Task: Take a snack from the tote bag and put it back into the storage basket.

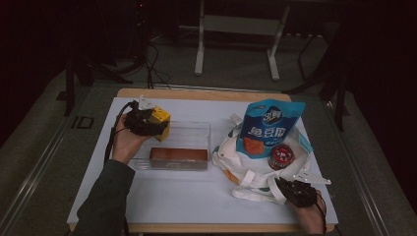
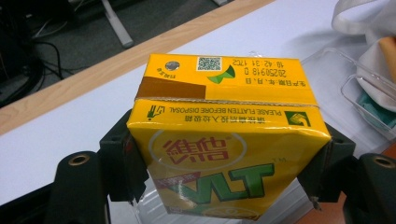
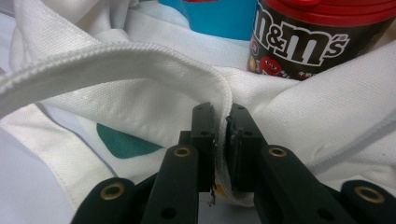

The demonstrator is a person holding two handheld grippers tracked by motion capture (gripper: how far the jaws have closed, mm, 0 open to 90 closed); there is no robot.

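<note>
The left tongs (image 2: 224, 186) grasp the yellow juice carton (image 2: 224, 135) above the clear tray (image 1: 196, 129), ready for lowering in, while the right tongs (image 3: 223, 140) clench the bag (image 3: 116, 74) right of the tray.

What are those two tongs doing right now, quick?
Left tongs: closed on the yellow drink carton, above the clear tray.
Right tongs: shut on the white tote bag.

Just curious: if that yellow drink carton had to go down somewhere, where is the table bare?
Bare: the table's near strip before the clear tray, and the far strip behind it. Crowded: the right side, under the white tote bag, blue pouch and candy jar.
</note>
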